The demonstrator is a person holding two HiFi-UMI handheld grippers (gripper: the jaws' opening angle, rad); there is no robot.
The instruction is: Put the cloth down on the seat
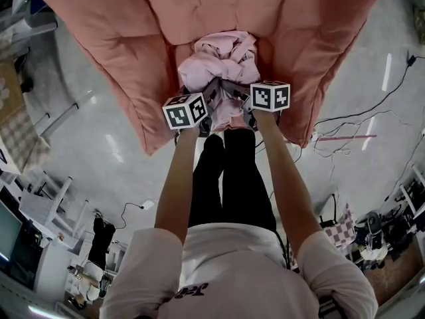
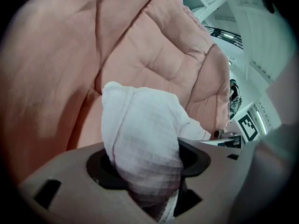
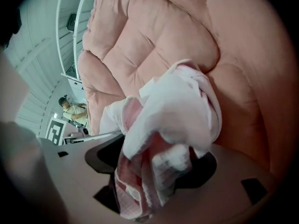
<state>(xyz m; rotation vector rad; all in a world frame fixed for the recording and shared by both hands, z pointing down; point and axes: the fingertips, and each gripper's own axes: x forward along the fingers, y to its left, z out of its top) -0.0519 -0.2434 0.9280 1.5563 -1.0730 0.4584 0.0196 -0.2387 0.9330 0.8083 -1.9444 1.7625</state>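
Our left claw (image 2: 148, 181) is clamped on a thick wad of the pale pink cloth (image 1: 219, 58), which fills the gap between its jaws and bulges out ahead of them. Our right claw (image 3: 149, 181) grips another bunch of the same cloth, whose folds show white and a deeper pink and spill over its jaws. From the head view the two claws sit side by side and close together, both angled downward, with the cloth gathered into a crumpled heap just beyond them. That heap hangs low over the seat (image 1: 265, 62) of the padded pink armchair (image 1: 113, 38), between the two fat arm cushions and in front of the tufted backrest. We cannot tell whether the underside of the heap touches the seat. As we judge it, the carrying part of the task is nearly finished: the cloth is at the right place, above the middle of the seat. What is left is to settle it onto the cushion, part both sets of jaws so the fabric drops free, and draw the claws back without dragging any folds along.
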